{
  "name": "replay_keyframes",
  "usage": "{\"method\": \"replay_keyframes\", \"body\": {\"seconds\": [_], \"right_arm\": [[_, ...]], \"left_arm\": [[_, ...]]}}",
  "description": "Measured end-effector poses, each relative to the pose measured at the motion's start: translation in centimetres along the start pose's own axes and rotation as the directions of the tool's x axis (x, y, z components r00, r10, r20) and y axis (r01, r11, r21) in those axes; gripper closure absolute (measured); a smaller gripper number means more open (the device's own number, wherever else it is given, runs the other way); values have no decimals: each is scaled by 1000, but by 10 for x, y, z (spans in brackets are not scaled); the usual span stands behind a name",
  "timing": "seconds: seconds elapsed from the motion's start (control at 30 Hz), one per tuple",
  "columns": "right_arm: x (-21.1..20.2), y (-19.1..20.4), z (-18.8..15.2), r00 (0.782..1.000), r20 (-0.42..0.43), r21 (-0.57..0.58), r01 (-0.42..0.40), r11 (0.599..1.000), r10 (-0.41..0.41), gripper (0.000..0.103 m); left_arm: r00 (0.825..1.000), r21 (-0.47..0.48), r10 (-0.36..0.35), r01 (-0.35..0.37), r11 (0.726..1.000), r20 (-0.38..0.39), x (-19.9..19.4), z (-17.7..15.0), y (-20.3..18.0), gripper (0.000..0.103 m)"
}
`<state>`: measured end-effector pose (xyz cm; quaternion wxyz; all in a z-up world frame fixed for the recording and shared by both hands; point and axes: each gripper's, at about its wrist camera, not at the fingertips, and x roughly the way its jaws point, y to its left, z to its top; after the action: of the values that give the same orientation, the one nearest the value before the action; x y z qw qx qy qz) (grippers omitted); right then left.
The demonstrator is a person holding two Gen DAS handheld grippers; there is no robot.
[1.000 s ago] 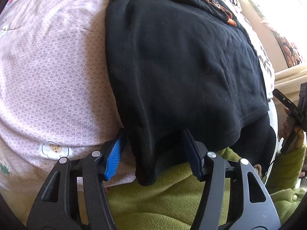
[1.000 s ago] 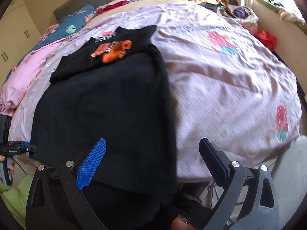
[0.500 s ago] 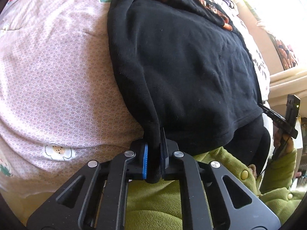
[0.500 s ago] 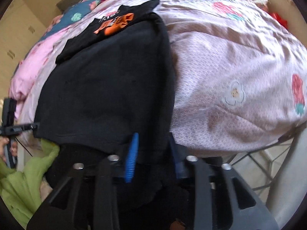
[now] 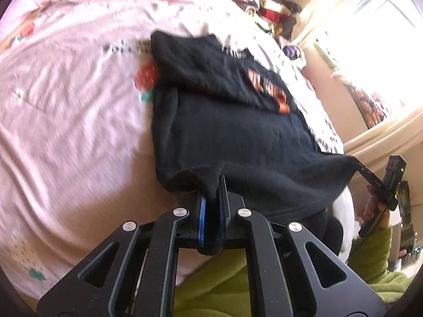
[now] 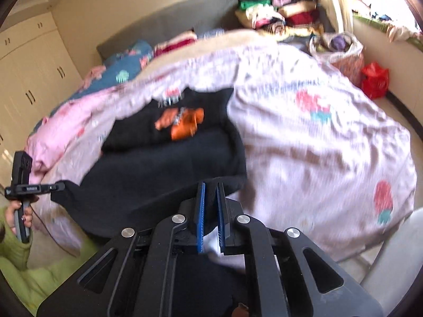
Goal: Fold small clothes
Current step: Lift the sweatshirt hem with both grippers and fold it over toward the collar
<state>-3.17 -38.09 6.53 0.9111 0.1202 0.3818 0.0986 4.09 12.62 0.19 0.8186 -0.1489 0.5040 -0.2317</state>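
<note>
Nearest the lenses, both grippers were clamped on the hem of a soft black knit garment (image 5: 238, 137): left gripper (image 5: 211, 206) w/ ribbed blue pads pinching one corner, right gripper (image 6: 210, 211) the other. Jaws had just been closing, cloth between them. Vs a sec earlier, the hem now hung lifted off the wrinkled pink bedspread (image 5: 66, 132). Farther back lay a black tee w/ orange print (image 6: 185, 121).
</note>
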Motion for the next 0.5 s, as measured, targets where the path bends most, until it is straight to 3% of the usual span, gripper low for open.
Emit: {"method": "replay_keyframes", "body": {"seconds": [0.3, 0.5], "right_arm": [[-11, 16, 60, 987, 154, 19, 36, 999, -39, 97], [-6, 22, 95, 976, 211, 21, 54, 998, -57, 97]], "left_arm": [[991, -4, -20, 20, 1000, 130, -15, 35, 1, 101], [971, 7, -18, 17, 1000, 240, -26, 63, -1, 101]]}}
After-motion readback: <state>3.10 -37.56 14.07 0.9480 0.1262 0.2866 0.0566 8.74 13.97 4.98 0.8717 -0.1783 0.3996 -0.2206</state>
